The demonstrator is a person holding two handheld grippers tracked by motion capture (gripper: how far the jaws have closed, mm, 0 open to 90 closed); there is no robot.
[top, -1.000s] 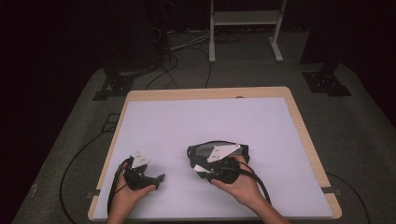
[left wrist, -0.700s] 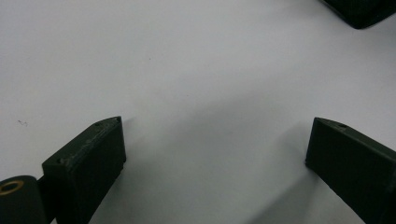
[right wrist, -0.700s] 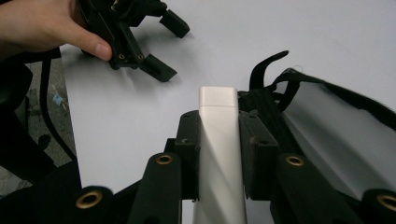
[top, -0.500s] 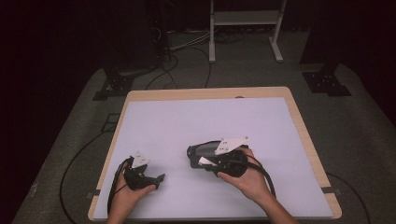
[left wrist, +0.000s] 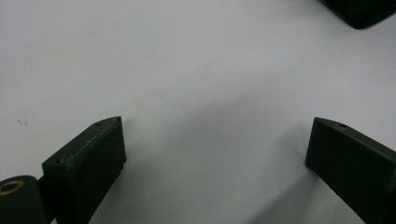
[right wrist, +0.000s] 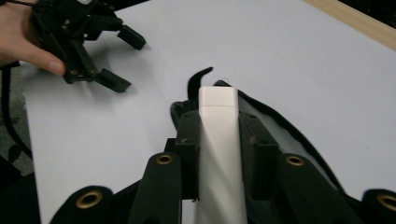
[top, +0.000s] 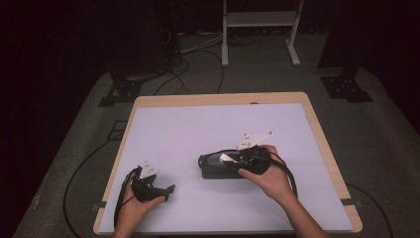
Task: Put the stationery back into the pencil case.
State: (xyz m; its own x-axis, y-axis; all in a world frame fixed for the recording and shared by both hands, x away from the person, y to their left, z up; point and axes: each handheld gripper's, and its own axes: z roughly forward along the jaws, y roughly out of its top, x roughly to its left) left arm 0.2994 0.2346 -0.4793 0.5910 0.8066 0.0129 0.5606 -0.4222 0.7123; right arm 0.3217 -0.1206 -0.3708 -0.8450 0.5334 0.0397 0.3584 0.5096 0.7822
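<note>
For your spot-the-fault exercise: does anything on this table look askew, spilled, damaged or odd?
Nothing stands out. The right gripper is shut on a white rectangular bar above an open black zip pouch, the left gripper rests open on the white tabletop. No spill or damage is visible.

The right gripper [top: 229, 159] has lifted and shifted rightward. The white block [right wrist: 218, 154] clamped in its jaws rose above the black case [top: 214, 166].

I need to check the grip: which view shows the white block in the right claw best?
The right gripper view: the white block sits clamped between the right claw jaws, above a black case. The high view shows it as a small white patch. The left gripper view catches a dark corner, perhaps the case.
</note>
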